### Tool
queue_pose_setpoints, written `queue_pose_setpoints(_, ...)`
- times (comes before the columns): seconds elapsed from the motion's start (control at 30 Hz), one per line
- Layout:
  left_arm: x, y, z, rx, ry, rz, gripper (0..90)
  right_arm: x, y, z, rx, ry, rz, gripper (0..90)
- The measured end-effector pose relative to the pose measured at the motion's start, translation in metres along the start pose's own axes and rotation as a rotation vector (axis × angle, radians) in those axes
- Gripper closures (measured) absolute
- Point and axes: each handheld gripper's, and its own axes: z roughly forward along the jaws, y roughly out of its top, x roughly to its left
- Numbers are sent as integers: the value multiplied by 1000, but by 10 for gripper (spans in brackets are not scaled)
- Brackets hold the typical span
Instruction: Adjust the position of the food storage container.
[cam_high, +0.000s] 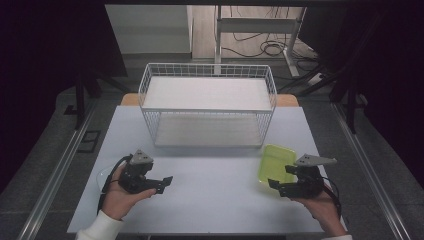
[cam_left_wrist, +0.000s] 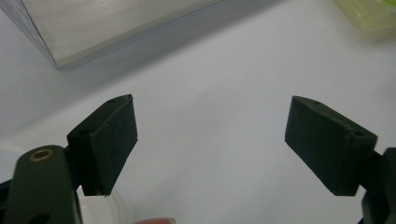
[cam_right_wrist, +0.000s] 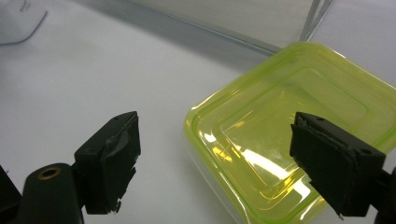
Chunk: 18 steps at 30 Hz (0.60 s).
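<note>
"While both hands rest low at the near edge of the counter (cam_high: 210, 205), what are the tongs doing?"

"Both pairs stand spread with nothing between the pads. The left tongs (cam_high: 161, 184) hover over bare counter, pointing inward toward the middle. The right tongs (cam_high: 276, 186) point the same way from the other side, right at the near end of the box (cam_high: 276, 162)."

"Where does the box sit, exactly?"

"Flat on the counter at the right, lid up, just in front of the rack's (cam_high: 207, 107) right front corner. In the right gripper view its yellow-green lid (cam_right_wrist: 299, 140) lies partly between the jaws, but the pads don't touch it. I'd judge the tongs are held wide so they can straddle an edge of it."

"And the left side?"

"A pale round thing (cam_left_wrist: 112, 207), maybe a lid or dish, lies just beside the left hand (cam_high: 117, 197); too little of it shows to name it."

"Behind all that?"

"The white wire rack stands at the far middle, two shelves, both bare. Its open front faces the person, which would suit sliding the box in."
</note>
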Motion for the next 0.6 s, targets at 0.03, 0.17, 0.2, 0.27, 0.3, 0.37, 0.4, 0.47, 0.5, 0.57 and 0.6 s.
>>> queue_pose_setpoints(0.03,0,0,0,1,1,1,169,0,0,0,0,0,0,158)
queue_pose_setpoints(0.17,0,1,1,6,-1,3,168,0,-2,-1,10,1,1,156)
queue_pose_setpoints(0.2,-1,1,2,8,0,5,167,0,-2,-2,10,0,1,156)
queue_pose_setpoints(0.27,-2,1,3,13,-3,10,166,-1,-2,-3,7,4,2,165)
queue_pose_setpoints(0.3,-2,1,4,16,-3,13,165,-1,-2,-4,6,4,3,170)
queue_pose_setpoints(0.37,-2,1,3,16,0,12,163,-1,-1,-5,4,5,4,186)
queue_pose_setpoints(0.4,-2,0,3,16,0,12,163,-1,-1,-5,2,3,6,199)
queue_pose_setpoints(0.47,-1,0,2,18,0,12,162,-2,0,-6,-3,-4,11,222)
queue_pose_setpoints(0.5,-1,-1,1,18,1,9,161,-3,0,-7,-5,-4,18,235)
queue_pose_setpoints(0.57,0,-1,0,20,2,12,161,-6,1,-8,-9,-7,28,250)
queue_pose_setpoints(0.6,0,-1,-1,20,4,12,160,-6,1,-8,-10,-7,36,251)
